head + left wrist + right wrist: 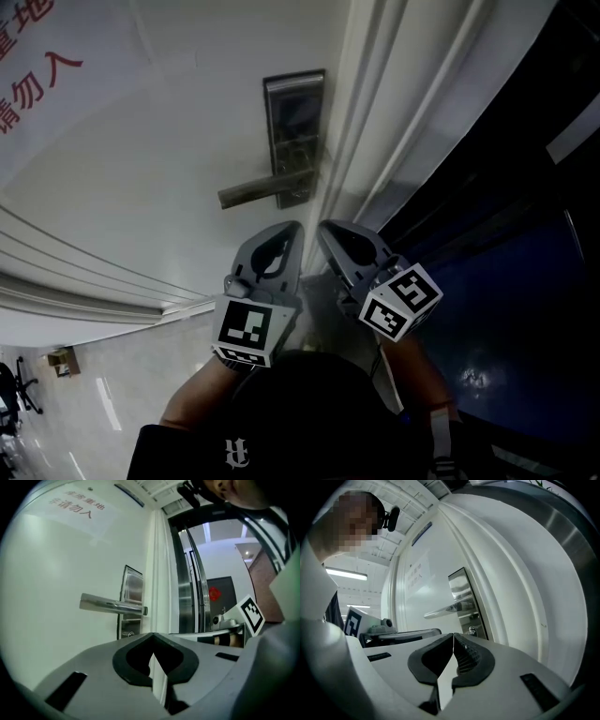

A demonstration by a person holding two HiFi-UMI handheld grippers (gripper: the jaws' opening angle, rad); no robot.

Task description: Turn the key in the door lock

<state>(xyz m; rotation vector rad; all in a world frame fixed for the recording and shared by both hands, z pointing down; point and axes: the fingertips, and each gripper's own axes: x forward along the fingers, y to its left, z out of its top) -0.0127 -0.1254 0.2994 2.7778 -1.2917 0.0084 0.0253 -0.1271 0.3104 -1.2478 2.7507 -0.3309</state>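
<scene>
White door (169, 141), seen from steeply above. A brushed-metal rectangular lock plate (295, 131) is mounted at the door's edge, next to the white moulded door frame (375, 112). A straight metal lever handle (258, 192) runs off the plate's lower part toward the left. A paper notice (37, 75) with red characters is stuck on the door, well apart from the lock.

Left gripper (292, 232): grey, clenched, tips meeting with nothing between them. Left gripper view shows the pads closed at the front. The lever handle sits above and ahead of them, not touching.

Right gripper (328, 232): grey, also clenched and empty. It is just beside the left one, with tips close together below the lock plate.

A small round lock cylinder (131, 633) sits on the plate under the lever. It lies just beyond the left gripper's tips and slightly to their left. In the right gripper view the same cylinder (472, 630) shows just above and right of the closed tips. Neither gripper touches it. Whether a key sits in it is too small to tell.
</scene>
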